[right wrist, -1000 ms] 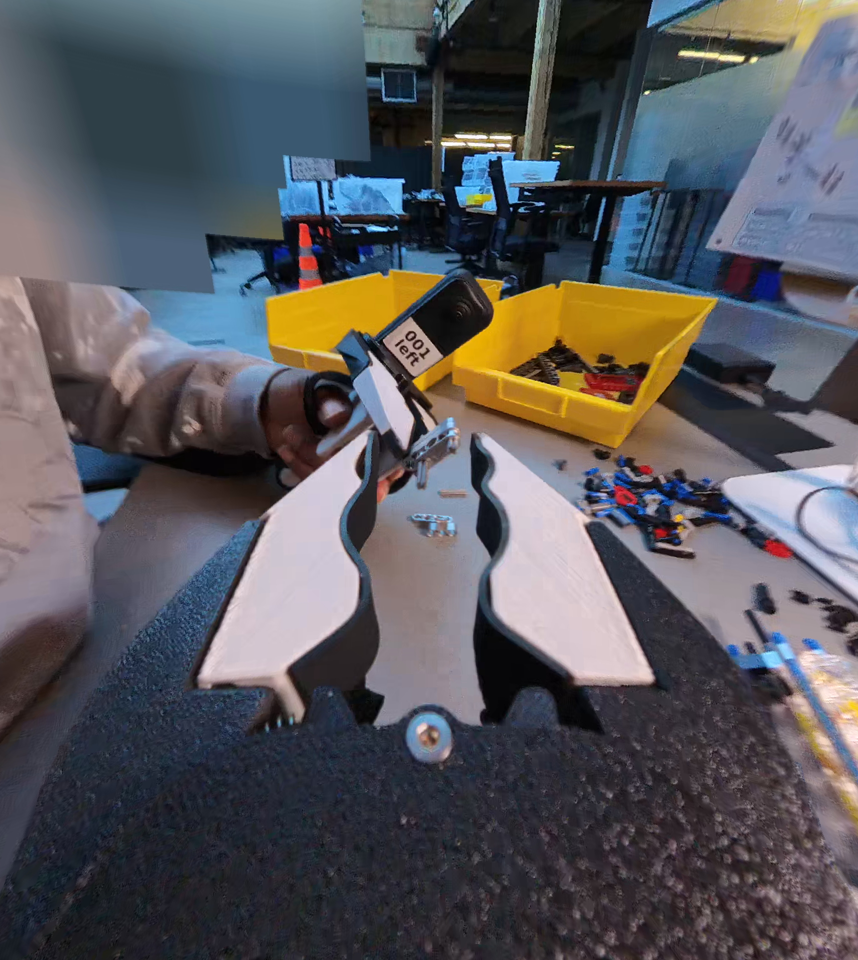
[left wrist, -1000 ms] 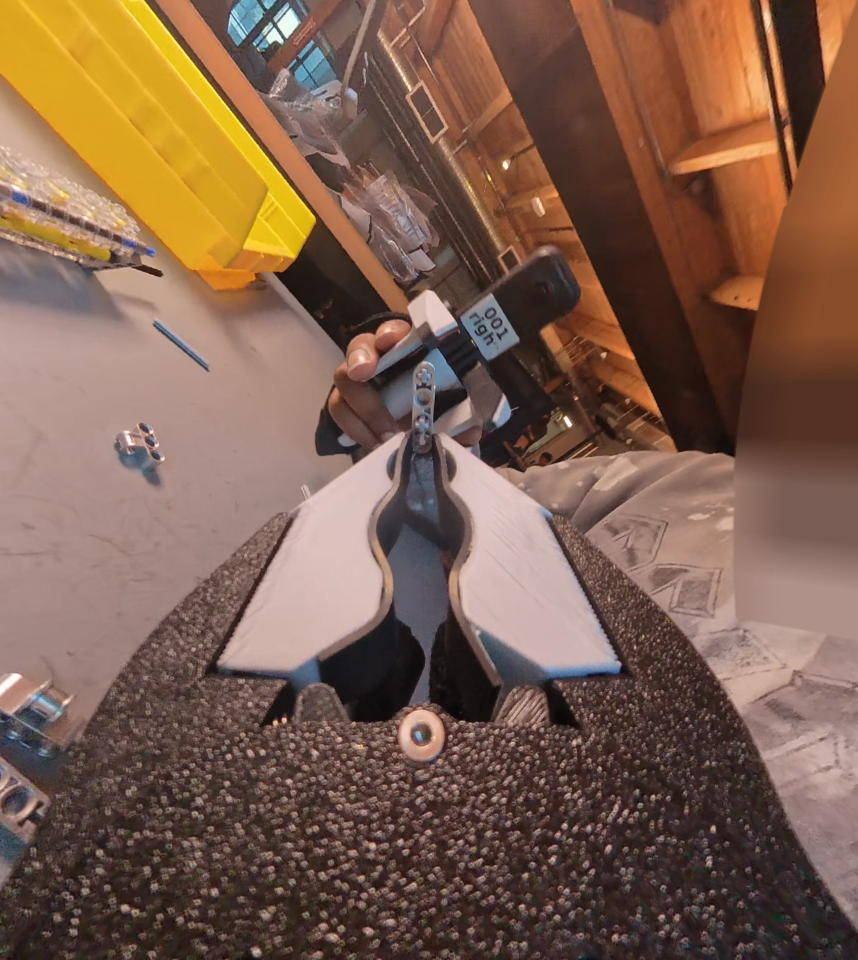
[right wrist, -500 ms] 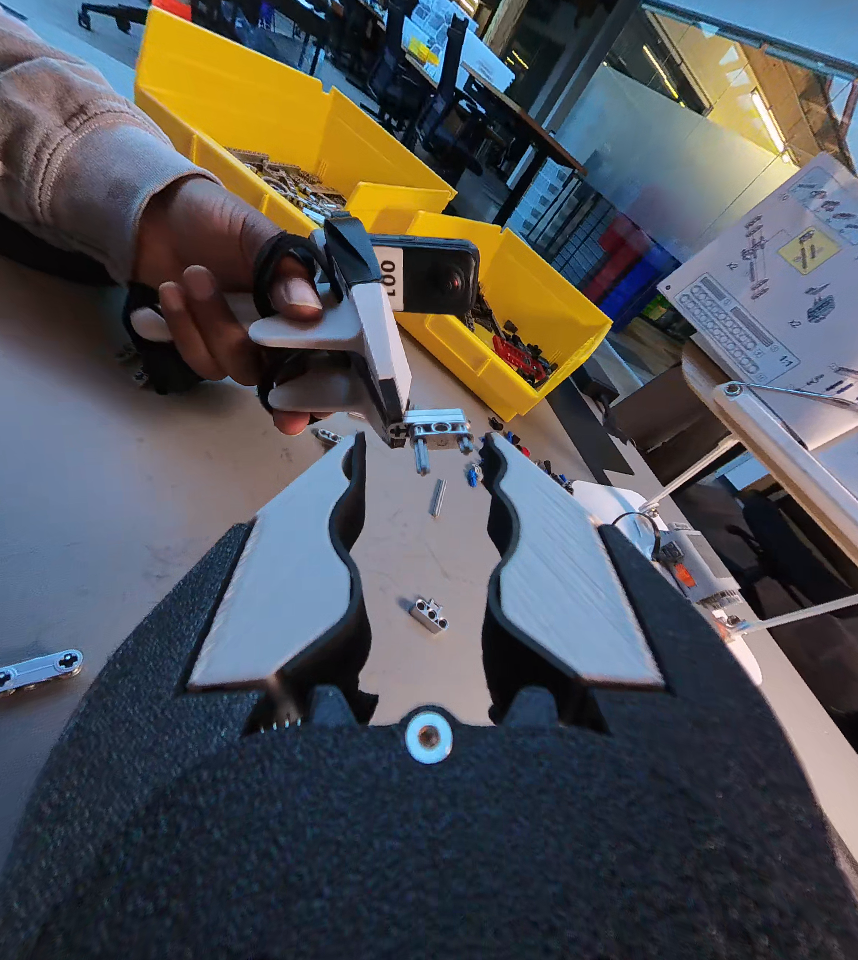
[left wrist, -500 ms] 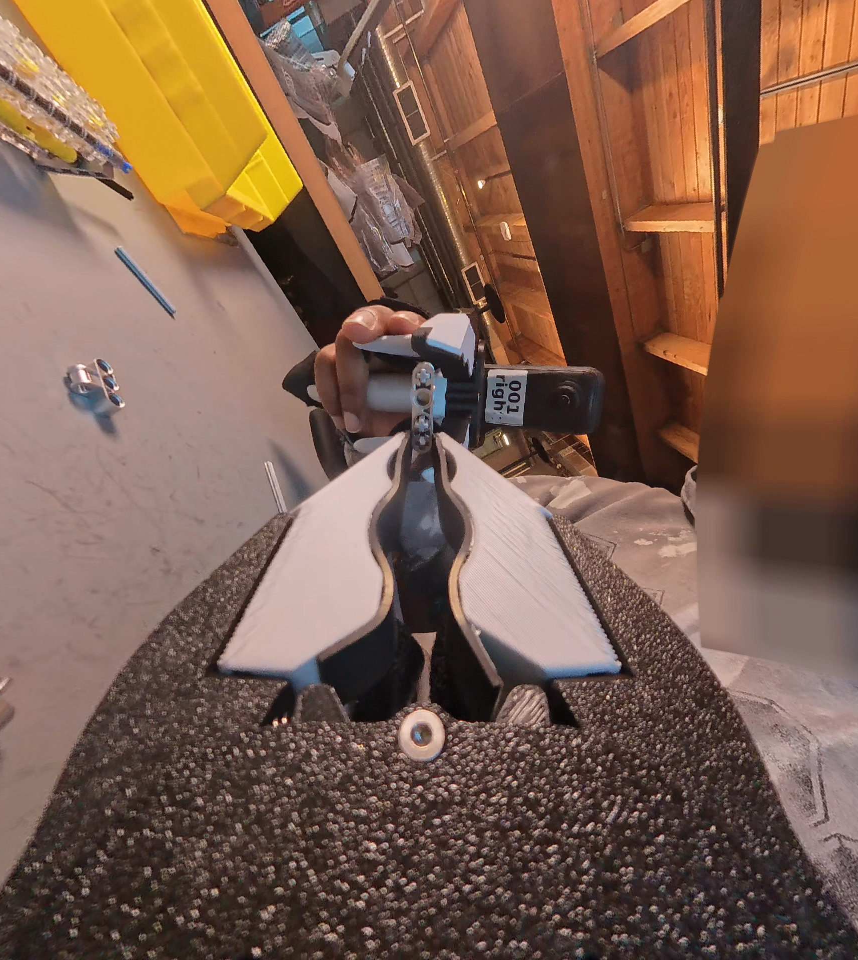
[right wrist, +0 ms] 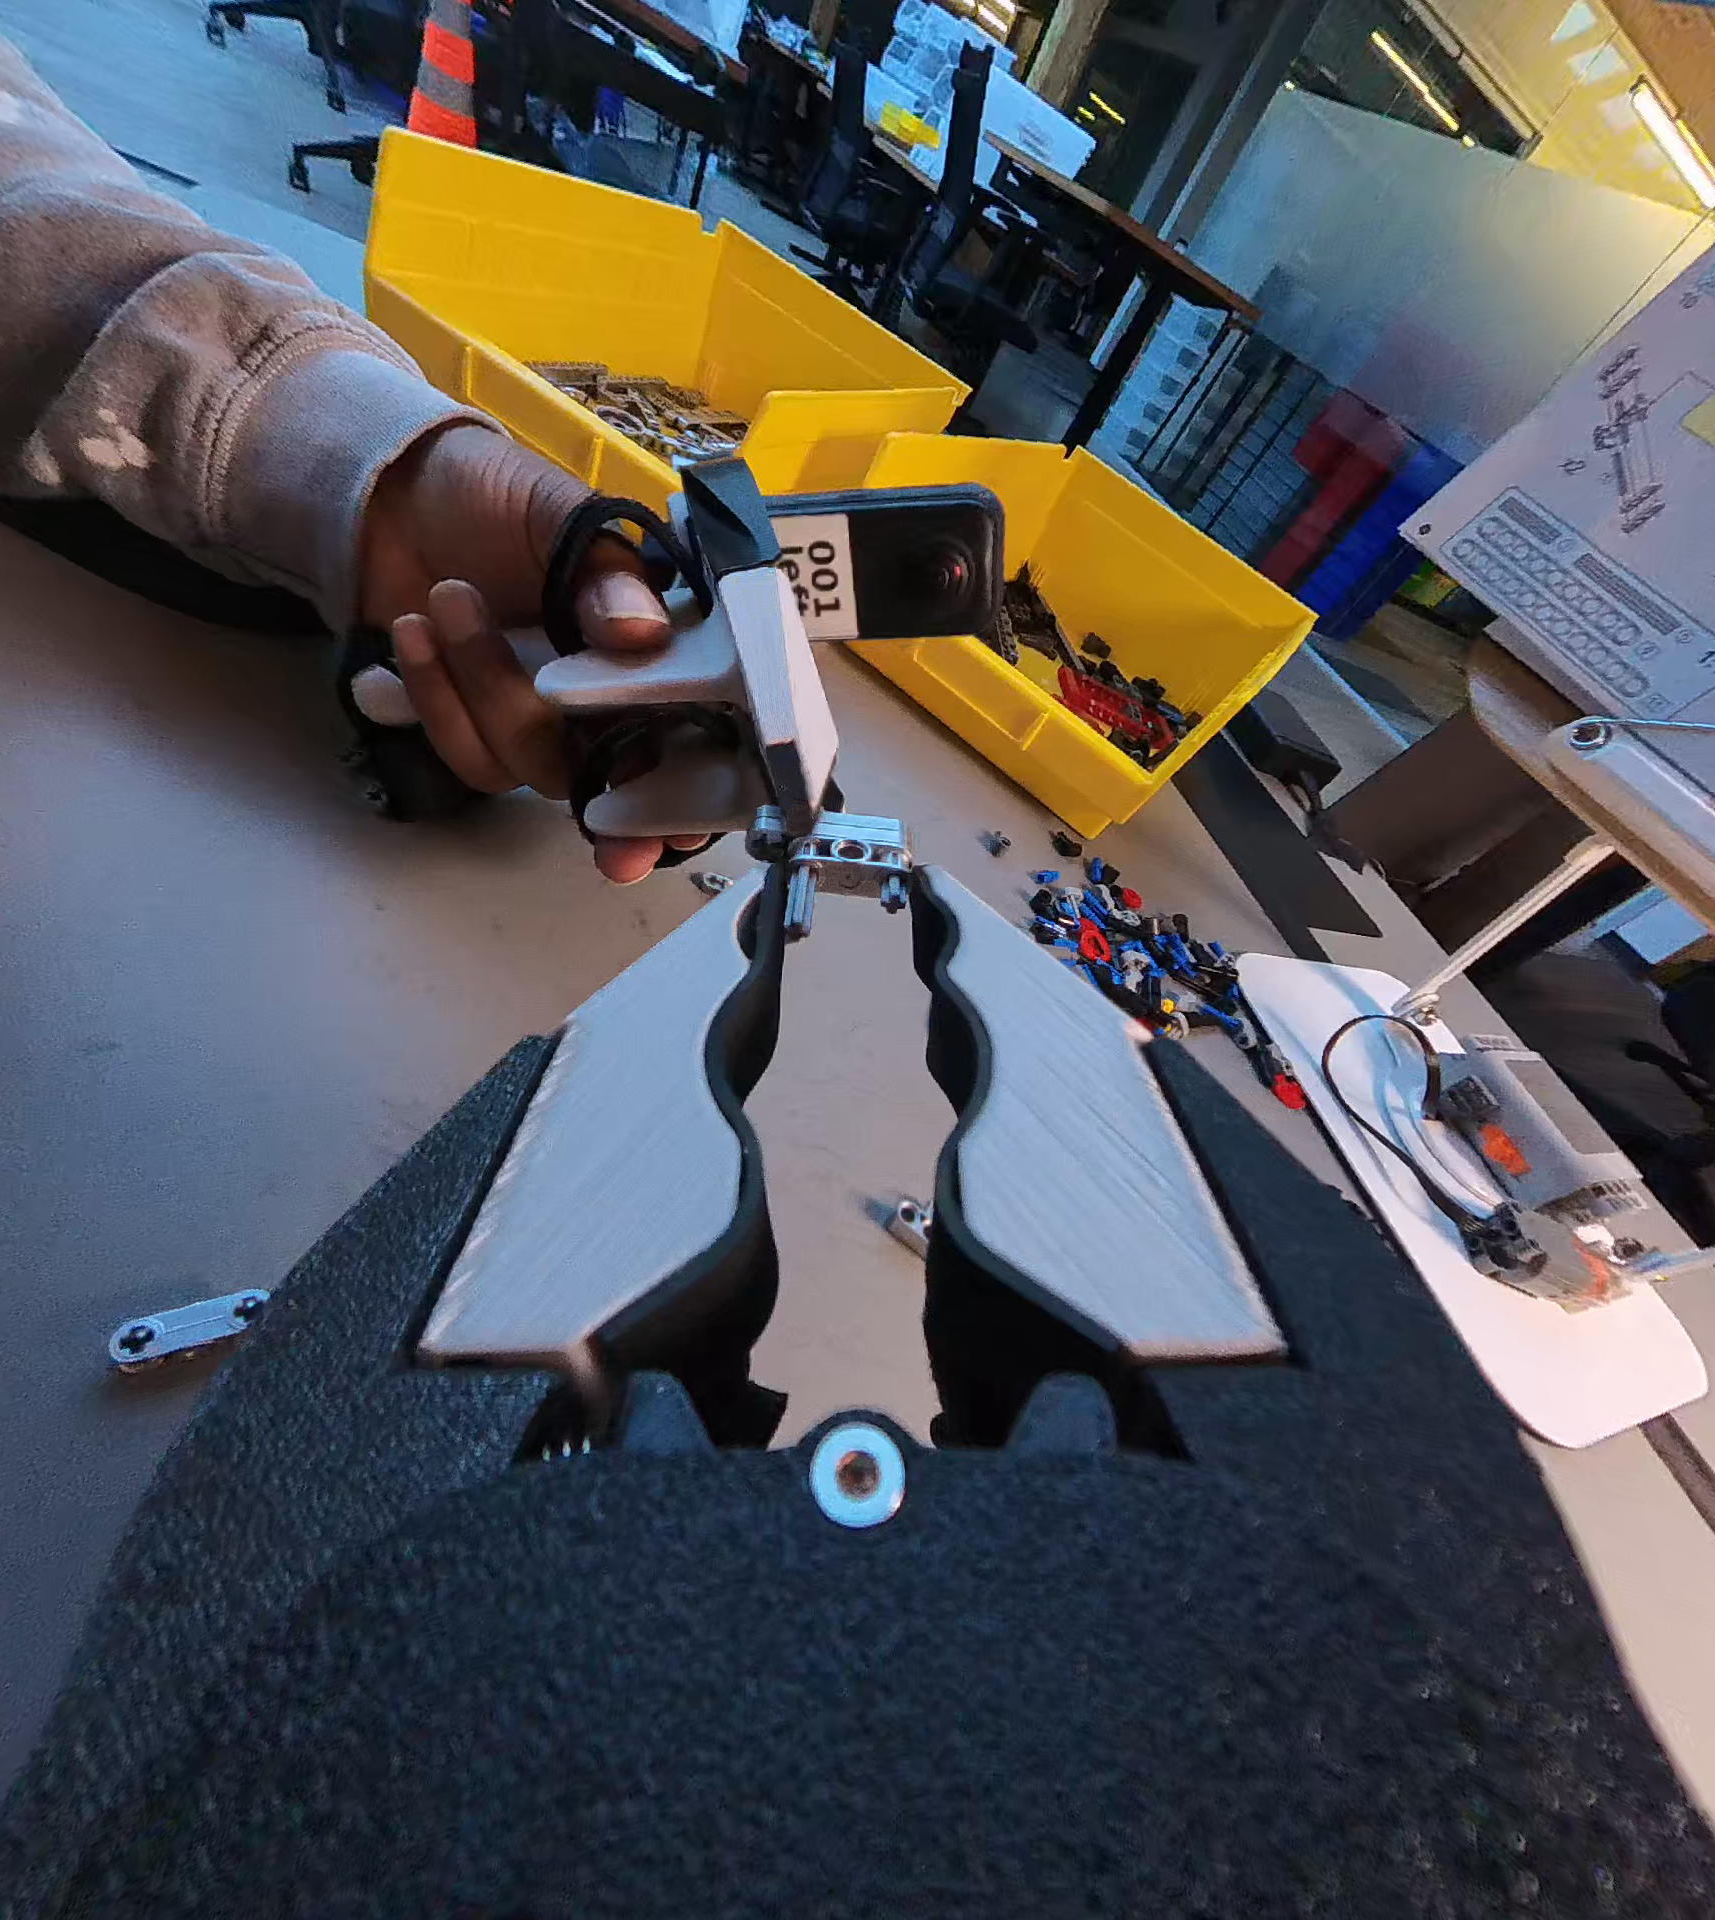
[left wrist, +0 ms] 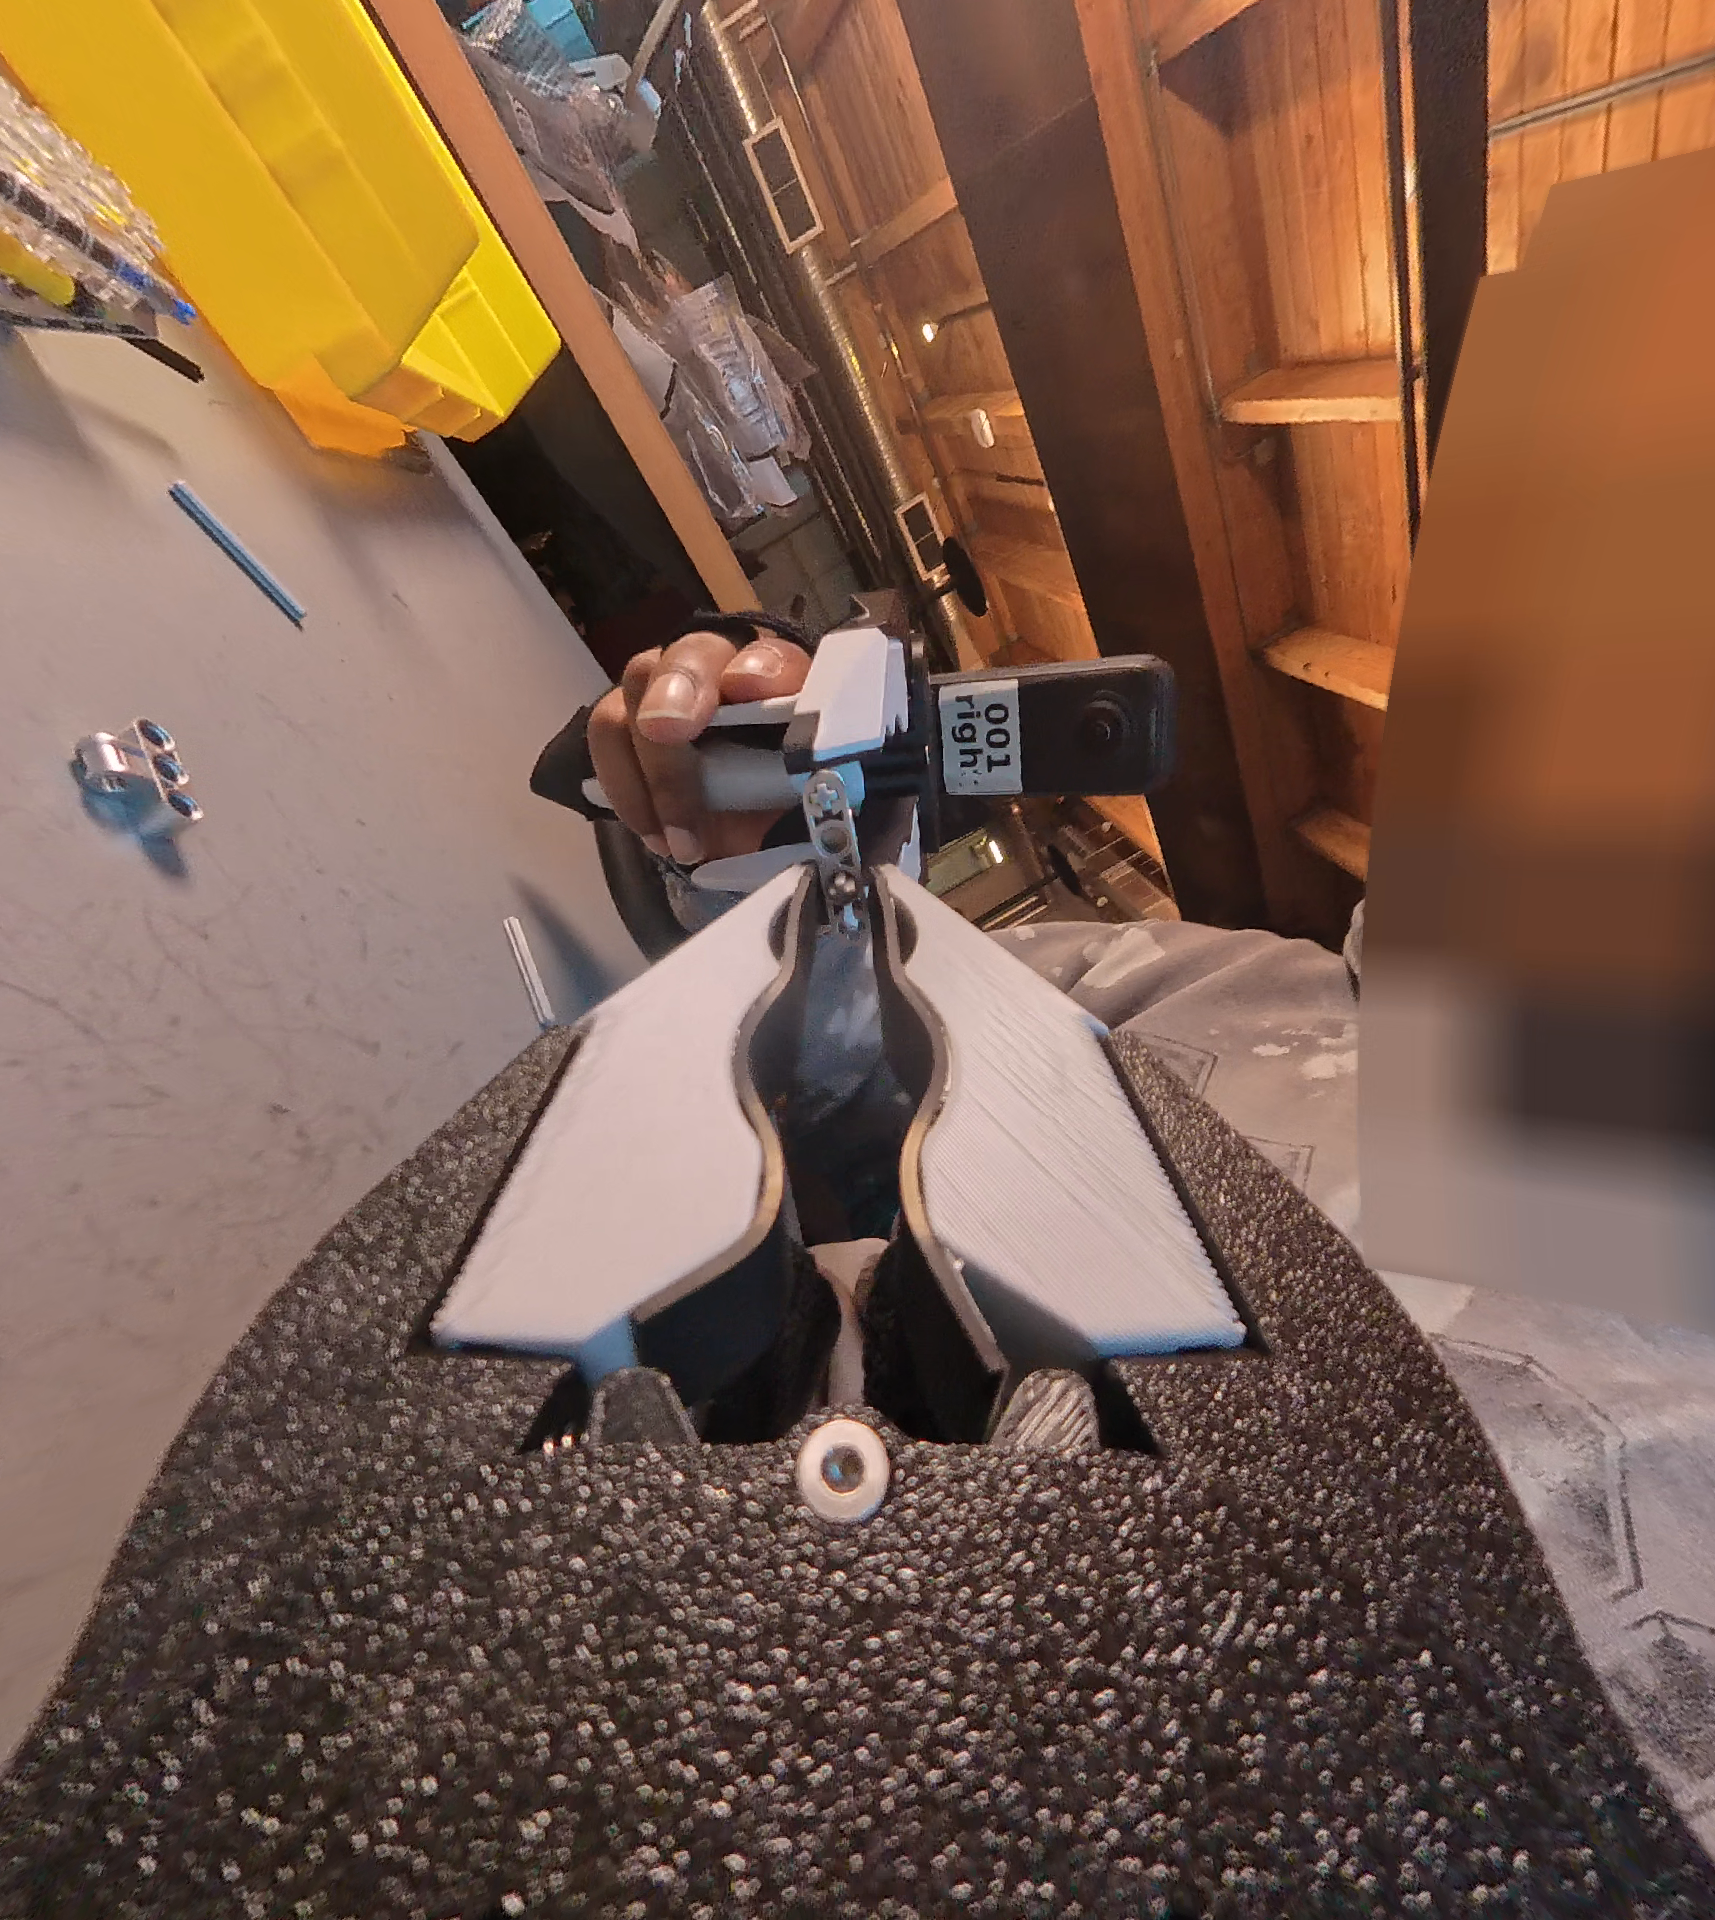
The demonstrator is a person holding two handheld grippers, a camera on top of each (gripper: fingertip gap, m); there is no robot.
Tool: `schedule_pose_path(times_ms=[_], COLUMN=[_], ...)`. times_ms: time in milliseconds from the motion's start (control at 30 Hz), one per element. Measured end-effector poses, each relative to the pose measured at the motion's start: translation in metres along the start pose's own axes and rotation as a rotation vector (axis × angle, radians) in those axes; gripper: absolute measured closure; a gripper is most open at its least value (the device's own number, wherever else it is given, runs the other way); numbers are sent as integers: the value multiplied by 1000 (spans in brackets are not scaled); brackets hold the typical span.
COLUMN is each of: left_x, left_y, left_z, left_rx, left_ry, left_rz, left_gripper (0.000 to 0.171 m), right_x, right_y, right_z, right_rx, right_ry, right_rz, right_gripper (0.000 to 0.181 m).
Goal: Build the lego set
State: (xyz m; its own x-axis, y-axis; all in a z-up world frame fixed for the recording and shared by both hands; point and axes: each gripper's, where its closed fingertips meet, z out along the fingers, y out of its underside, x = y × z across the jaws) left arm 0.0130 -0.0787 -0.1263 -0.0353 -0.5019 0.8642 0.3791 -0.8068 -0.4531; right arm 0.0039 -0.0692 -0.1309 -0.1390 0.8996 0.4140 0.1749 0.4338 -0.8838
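Two yellow bins (right wrist: 1092, 582) sit at the back of the table (right wrist: 157, 935), one pile of small parts (right wrist: 1133, 956) beside them. Left gripper (left wrist: 840, 894) is clamped on a small grey beam piece (left wrist: 835, 842); right gripper (right wrist: 848, 894) is spread wide around it, not squeezing.

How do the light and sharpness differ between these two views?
Left wrist view: warm orange light on the wooden wall, fisheye bending, sharp small grey holed beam in the left tool, big blurred patch at right. Right wrist view: cooler bluish light, glare near the ceiling, yellow plastic bins sharp, black foreground soft.
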Motion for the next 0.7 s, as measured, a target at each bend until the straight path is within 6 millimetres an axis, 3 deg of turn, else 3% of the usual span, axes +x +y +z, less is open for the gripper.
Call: schedule_pose_path(times_ms=[300,533,700], left_x=[-11,-33,-39], left_y=[-6,-19,-8], left_z=[-11,-40,-34], left_rx=[-53,-236,-301], left_ry=[-161,-554,-548], left_rz=[172,712,758], left_gripper=[161,152,149], right_x=[-12,-64,-77], right_y=[11,66,79], right_z=[4,12,12], right_rx=[-37,-348,-433], right_ry=[-101,-338,-403], right_rz=[76,42,31], right_gripper=[160,160,160])
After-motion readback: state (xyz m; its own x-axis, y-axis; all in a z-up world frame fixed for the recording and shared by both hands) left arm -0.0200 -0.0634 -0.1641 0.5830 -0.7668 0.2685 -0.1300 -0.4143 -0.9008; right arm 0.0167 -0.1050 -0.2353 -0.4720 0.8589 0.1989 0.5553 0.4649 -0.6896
